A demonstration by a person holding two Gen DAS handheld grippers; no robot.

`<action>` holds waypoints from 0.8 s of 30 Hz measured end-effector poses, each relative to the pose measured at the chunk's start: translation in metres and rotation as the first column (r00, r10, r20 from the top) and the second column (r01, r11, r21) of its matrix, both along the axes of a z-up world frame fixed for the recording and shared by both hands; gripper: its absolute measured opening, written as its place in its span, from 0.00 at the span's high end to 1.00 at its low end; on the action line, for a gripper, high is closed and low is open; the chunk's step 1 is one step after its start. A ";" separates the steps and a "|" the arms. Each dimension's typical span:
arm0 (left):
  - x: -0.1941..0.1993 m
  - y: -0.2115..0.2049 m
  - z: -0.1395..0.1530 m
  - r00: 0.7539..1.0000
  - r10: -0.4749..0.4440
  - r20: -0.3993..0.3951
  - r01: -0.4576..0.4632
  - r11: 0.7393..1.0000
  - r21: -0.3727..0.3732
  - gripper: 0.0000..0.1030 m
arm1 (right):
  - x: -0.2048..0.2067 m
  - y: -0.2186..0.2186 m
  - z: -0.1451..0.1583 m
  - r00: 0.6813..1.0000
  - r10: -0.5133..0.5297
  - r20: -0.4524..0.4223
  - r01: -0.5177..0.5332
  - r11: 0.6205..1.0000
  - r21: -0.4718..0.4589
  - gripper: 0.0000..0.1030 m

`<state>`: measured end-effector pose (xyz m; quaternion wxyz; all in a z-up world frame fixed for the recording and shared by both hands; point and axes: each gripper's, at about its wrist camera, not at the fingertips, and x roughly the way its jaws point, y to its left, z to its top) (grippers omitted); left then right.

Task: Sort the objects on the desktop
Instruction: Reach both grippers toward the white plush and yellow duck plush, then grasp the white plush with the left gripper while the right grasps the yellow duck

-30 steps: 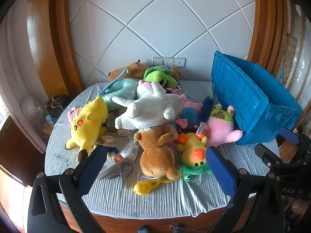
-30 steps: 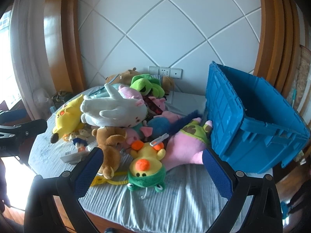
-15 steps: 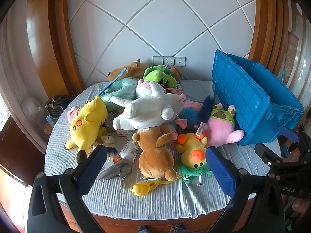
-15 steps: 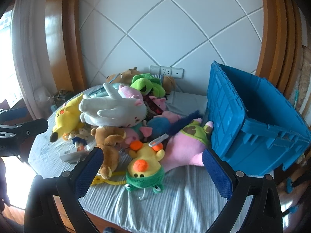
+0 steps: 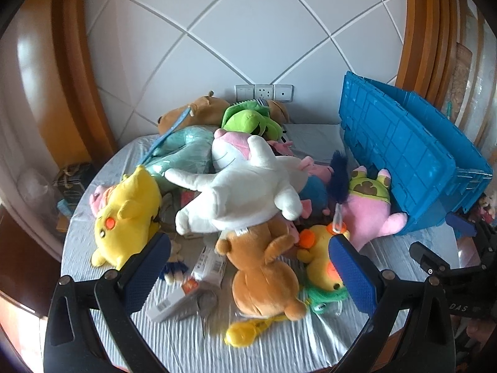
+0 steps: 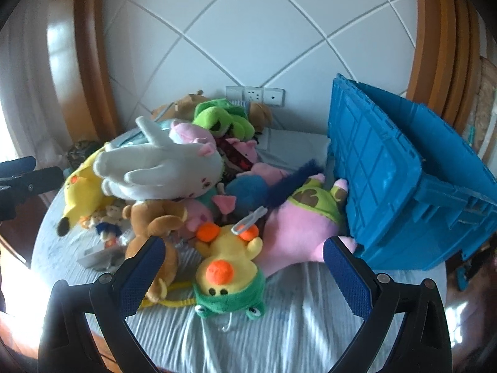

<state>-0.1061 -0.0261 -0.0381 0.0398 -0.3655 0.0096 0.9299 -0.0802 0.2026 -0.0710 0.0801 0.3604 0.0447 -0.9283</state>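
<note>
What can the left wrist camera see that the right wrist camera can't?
Only the left wrist view shows the yellow keychain toy near the table edge, the scissors beside the white box, and the right gripper's black frame at the side.

Only the right wrist view shows the green frog hood's face under the yellow duck, and the left gripper's frame at the far left.

Both show the white plush on top of the pile, the brown bear, the pink plush leaning against the tipped blue crate, and open blue-padded fingers.
</note>
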 end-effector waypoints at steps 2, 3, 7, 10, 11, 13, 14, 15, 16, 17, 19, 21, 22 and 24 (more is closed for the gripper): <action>-0.017 -0.006 -0.006 1.000 -0.013 0.006 0.013 1.000 -0.002 0.00 | -0.011 -0.006 -0.006 1.000 -0.021 0.012 0.021 1.000 0.017 0.00; -0.025 -0.008 -0.010 1.000 -0.019 0.017 0.019 1.000 -0.008 0.00 | -0.017 -0.008 -0.009 0.999 -0.033 0.020 0.033 0.999 0.022 0.00; -0.051 -0.014 -0.029 0.996 -0.035 0.083 0.035 0.999 -0.006 0.00 | -0.033 -0.012 -0.021 0.997 -0.067 0.043 0.066 0.997 0.040 0.00; -0.069 -0.016 -0.039 0.995 -0.028 0.100 0.028 1.000 0.000 0.00 | -0.039 -0.009 -0.032 0.994 -0.079 0.069 0.076 0.996 0.050 0.00; -0.075 -0.015 -0.043 0.994 -0.024 0.109 0.024 1.000 0.000 0.00 | -0.041 -0.008 -0.037 0.994 -0.078 0.078 0.074 0.996 0.052 0.00; -0.087 -0.013 -0.049 0.993 -0.014 0.120 0.015 1.000 -0.003 0.00 | -0.046 -0.005 -0.050 0.993 -0.061 0.099 0.056 0.997 0.052 0.00; -0.092 -0.012 -0.053 0.992 -0.010 0.124 0.011 1.000 -0.009 0.00 | -0.049 -0.005 -0.058 0.992 -0.048 0.113 0.043 0.998 0.045 0.00; -0.096 -0.010 -0.056 0.991 -0.005 0.133 0.008 1.000 -0.017 0.00 | -0.051 -0.005 -0.066 0.991 -0.035 0.128 0.030 0.999 0.041 0.00; -0.100 -0.009 -0.060 0.989 -0.001 0.145 0.004 1.000 -0.022 0.00 | -0.054 -0.006 -0.073 0.989 -0.024 0.144 0.019 0.999 0.039 0.00; -0.105 -0.007 -0.065 0.988 0.002 0.154 0.001 1.000 -0.024 0.00 | -0.058 -0.008 -0.081 0.987 -0.010 0.158 0.005 0.999 0.034 0.00; -0.112 -0.003 -0.073 0.985 0.003 0.170 0.003 0.999 -0.038 0.00 | -0.064 -0.011 -0.099 0.983 0.015 0.184 -0.021 0.999 0.029 0.00; -0.119 0.000 -0.084 0.982 0.004 0.189 0.006 0.999 -0.054 0.00 | -0.070 -0.016 -0.117 0.975 0.026 0.219 -0.034 0.999 0.033 0.00; -0.121 0.000 -0.088 0.981 0.005 0.196 0.005 0.999 -0.054 0.00 | -0.073 -0.018 -0.127 0.971 0.030 0.237 -0.039 0.999 0.034 0.00; -0.126 0.001 -0.095 0.978 0.007 0.207 0.004 0.999 -0.054 0.00 | -0.078 -0.023 -0.142 0.963 0.035 0.267 -0.049 0.998 0.044 0.00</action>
